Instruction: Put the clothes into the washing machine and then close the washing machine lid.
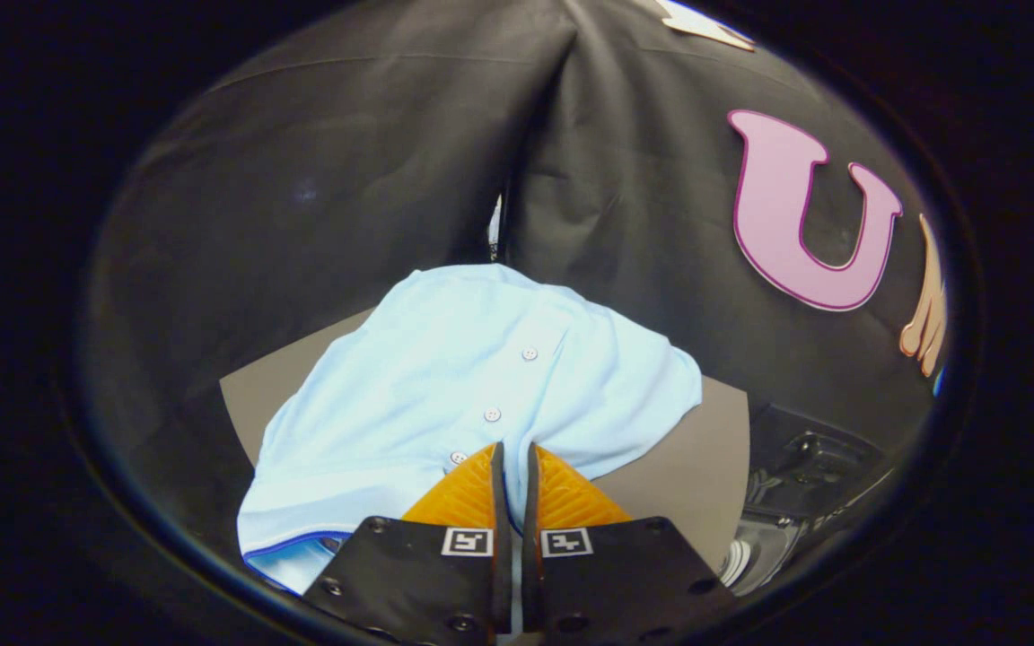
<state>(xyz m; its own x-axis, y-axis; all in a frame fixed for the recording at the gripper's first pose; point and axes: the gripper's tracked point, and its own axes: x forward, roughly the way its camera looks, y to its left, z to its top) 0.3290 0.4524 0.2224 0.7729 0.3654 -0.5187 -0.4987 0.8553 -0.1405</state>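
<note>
A light blue buttoned shirt [481, 377] lies spread over a grey-brown tabletop [687, 467], with a dark blue trimmed hem near the fingers' left side. My gripper [513, 447] is at the shirt's near edge, just right of the button row. Its two fingers stand almost together with a thin fold of the blue cloth pinched in the narrow gap. The part of the shirt under the fingers is hidden.
Black booth cloth hangs close behind the table. To the right of the table, lower down, sits a dark piece of equipment [804, 484] with a pale rounded part [737, 561]; I cannot tell what it is.
</note>
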